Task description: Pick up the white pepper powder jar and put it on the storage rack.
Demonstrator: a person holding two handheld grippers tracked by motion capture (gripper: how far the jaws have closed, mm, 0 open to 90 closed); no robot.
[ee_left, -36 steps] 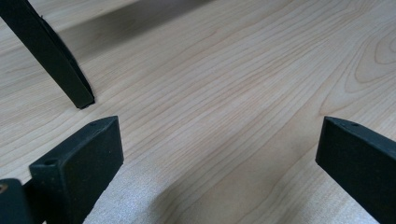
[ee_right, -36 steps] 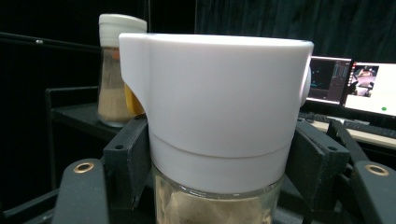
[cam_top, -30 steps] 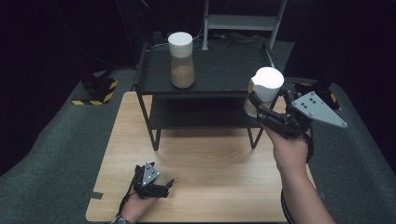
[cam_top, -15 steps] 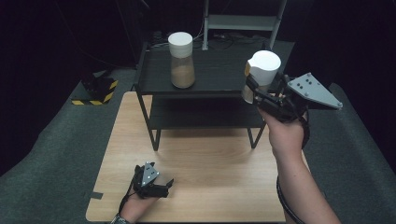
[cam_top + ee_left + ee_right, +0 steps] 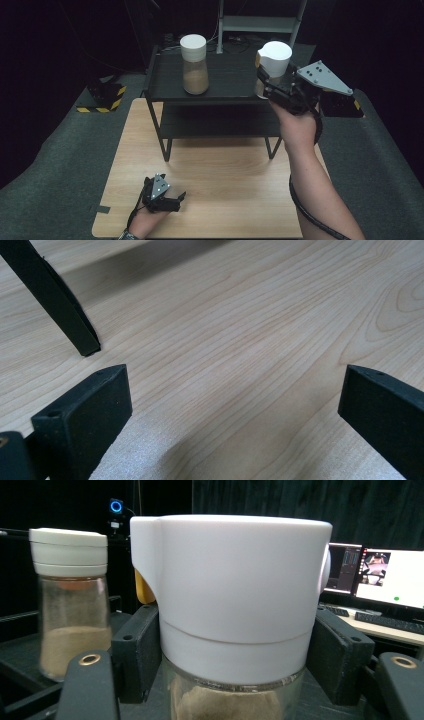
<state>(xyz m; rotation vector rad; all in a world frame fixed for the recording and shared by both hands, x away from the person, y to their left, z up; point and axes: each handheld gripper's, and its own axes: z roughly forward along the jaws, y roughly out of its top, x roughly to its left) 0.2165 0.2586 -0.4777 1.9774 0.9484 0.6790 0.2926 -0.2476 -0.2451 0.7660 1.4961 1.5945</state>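
Observation:
A glass jar (image 5: 273, 57) with a white lid and brown powder inside hangs over the right end of the black shelf rack's top (image 5: 227, 82), with my right gripper (image 5: 266, 82) shut on it just below the lid. In the right gripper view the jaws press on both sides of this jar (image 5: 230, 590). A second, similar jar (image 5: 193, 65) stands upright on the rack's top at the left, and it also appears in the right gripper view (image 5: 72, 605). My left gripper (image 5: 175, 198) rests open on the wooden table (image 5: 225, 170) near its front edge, with only bare wood between its jaws (image 5: 235, 405).
The rack has a lower tier (image 5: 215, 122) and thin black legs (image 5: 55, 295) that stand on the table. A grey step ladder (image 5: 260, 22) stands behind it. A yellow-and-black striped block (image 5: 102, 95) lies on the floor at the left. Monitors (image 5: 385, 575) glow far off.
My right gripper has carried the held jar up and to the left, from beside the rack's right end to over its top. The left gripper has stayed put.

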